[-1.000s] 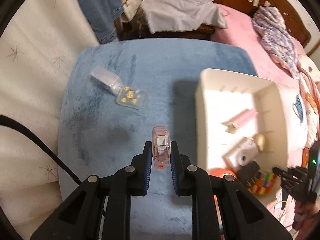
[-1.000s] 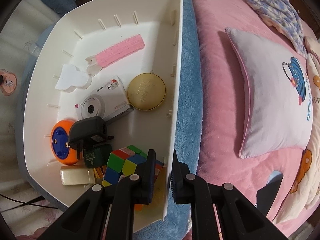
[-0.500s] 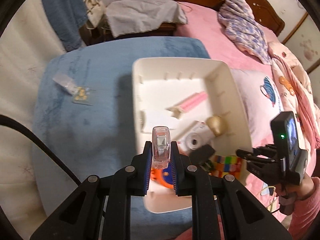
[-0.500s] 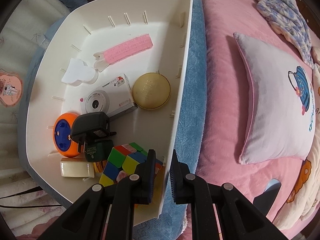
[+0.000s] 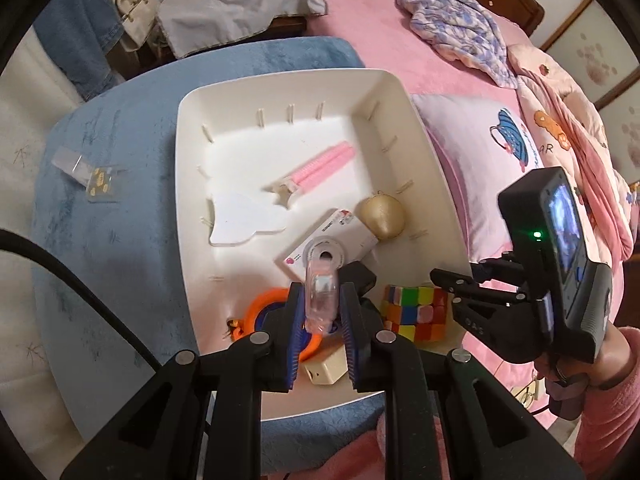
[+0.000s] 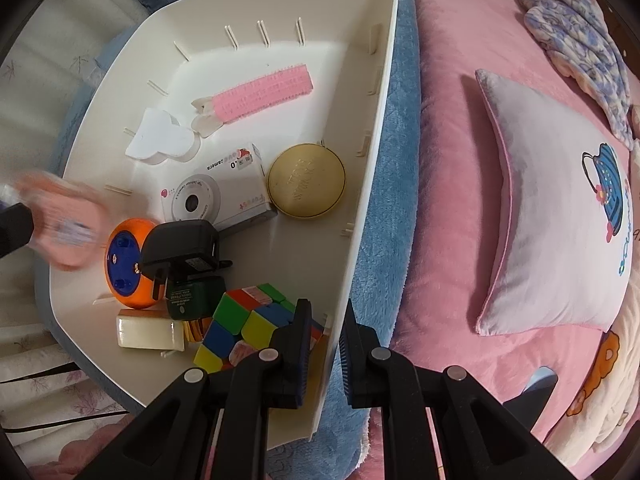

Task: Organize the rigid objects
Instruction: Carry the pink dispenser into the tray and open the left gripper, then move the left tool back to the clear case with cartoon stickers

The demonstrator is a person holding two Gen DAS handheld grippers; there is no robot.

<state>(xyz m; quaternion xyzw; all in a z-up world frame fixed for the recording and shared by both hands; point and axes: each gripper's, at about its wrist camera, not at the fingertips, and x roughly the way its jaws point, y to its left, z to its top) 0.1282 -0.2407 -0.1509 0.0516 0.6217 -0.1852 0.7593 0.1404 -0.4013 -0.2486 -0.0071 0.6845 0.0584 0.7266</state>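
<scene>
Beside you lies a pale pillow (image 6: pixel 560 208) with a blue cartoon print, resting on the pink bedspread (image 6: pixel 440 60). Past it you see a crumpled purple-flowered cloth (image 5: pixel 460 28). Behind the blue cushion (image 5: pixel 100 208), a white handbag (image 5: pixel 130 12) sits beside a grey cloth (image 5: pixel 236 12) and hanging denim (image 5: pixel 80 56).

The left gripper (image 5: pixel 321 312) hangs over the white plastic tray (image 5: pixel 188 184), jaws opening around a clear pink plastic tape dispenser (image 5: pixel 321 294). The right gripper (image 5: pixel 448 288) sits at the tray's right rim beside a multicoloured puzzle cube (image 5: pixel 414 312).
</scene>
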